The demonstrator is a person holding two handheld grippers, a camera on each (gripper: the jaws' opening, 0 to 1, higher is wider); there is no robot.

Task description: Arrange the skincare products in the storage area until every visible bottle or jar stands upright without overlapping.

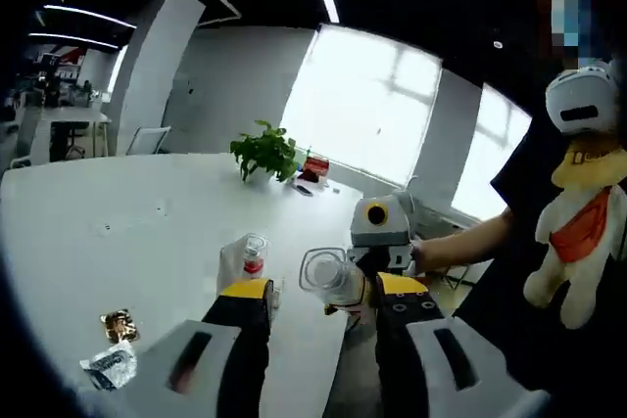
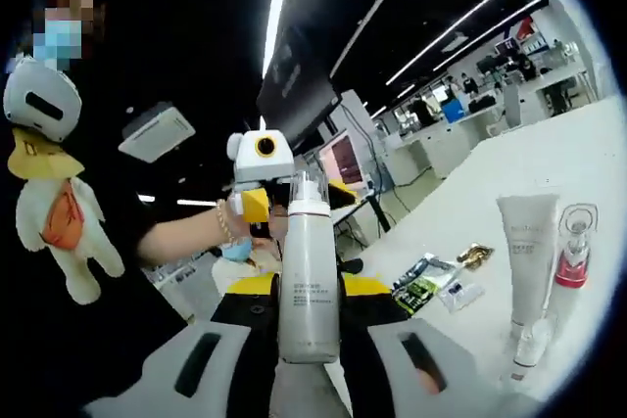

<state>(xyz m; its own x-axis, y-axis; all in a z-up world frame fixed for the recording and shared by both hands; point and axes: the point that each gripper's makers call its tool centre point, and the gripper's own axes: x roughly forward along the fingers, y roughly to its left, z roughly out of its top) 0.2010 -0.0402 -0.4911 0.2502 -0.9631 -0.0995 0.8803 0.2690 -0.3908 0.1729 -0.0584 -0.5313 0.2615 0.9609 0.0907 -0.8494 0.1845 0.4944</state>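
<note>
My right gripper (image 2: 309, 288) is shut on a tall white pump bottle (image 2: 309, 266), held upright above the table edge. In the left gripper view this bottle's clear round end (image 1: 328, 276) faces the camera, with the right gripper (image 1: 380, 227) behind it. My left gripper (image 1: 323, 287) is open, and the bottle's end hovers near its right jaw. A white tube (image 2: 529, 252) and a clear bottle with a red band (image 2: 573, 261) stand upright on the white table (image 2: 549, 159). The same pair is seen as the tube (image 1: 231, 263) and the red-banded bottle (image 1: 255, 255).
Several sachets lie flat on the table (image 1: 118, 212): a gold one (image 1: 120, 324), a silvery one (image 1: 110, 367), and dark ones (image 2: 423, 281). A potted plant (image 1: 265, 152) stands at the far side. A person with a plush toy (image 1: 578, 232) stands beside the table edge.
</note>
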